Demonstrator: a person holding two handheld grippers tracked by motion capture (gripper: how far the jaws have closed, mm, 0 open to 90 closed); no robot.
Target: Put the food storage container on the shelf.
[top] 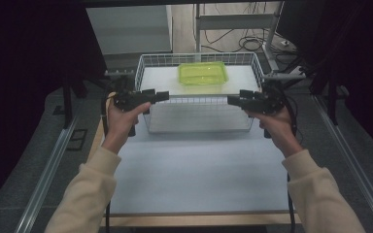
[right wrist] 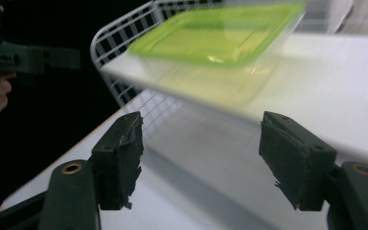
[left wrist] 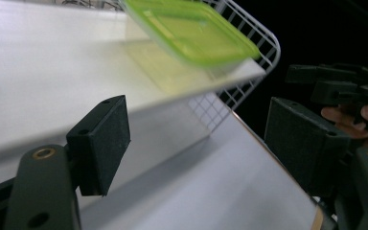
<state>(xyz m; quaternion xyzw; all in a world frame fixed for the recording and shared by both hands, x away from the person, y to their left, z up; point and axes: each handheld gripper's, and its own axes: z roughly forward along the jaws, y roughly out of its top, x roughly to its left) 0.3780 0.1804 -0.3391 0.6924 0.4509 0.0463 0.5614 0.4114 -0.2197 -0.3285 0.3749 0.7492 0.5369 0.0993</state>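
- Two grippers are held up over the white table [top: 194, 170], one at each side of the middle of the high view.
- The left gripper [top: 161, 96] is seen left of the middle, held by the left hand [top: 121, 121], and it is pointed toward the middle of the frame.
- The right gripper [top: 233, 100] is seen right of the middle, held by the right hand [top: 278, 124], and it is pointed back at the left one.
- A wire basket [top: 145, 68] is seen in the upper middle of the high view, at the far end of the table.
- A white shelf [top: 155, 80] is set inside the basket.
- A green box [top: 203, 73] is placed on the shelf, in the upper middle of the frame, well apart from both grippers.
- In the left gripper view, the jaws are spread wide with nothing between them, and the green box [left wrist: 191, 31] is seen at the top.
- In the right gripper view, the jaws are also spread wide and nothing is held, and the green box [right wrist: 220, 33] is seen at the top.
- Cream sleeves [top: 85, 194] are seen at the bottom corners of the high view.
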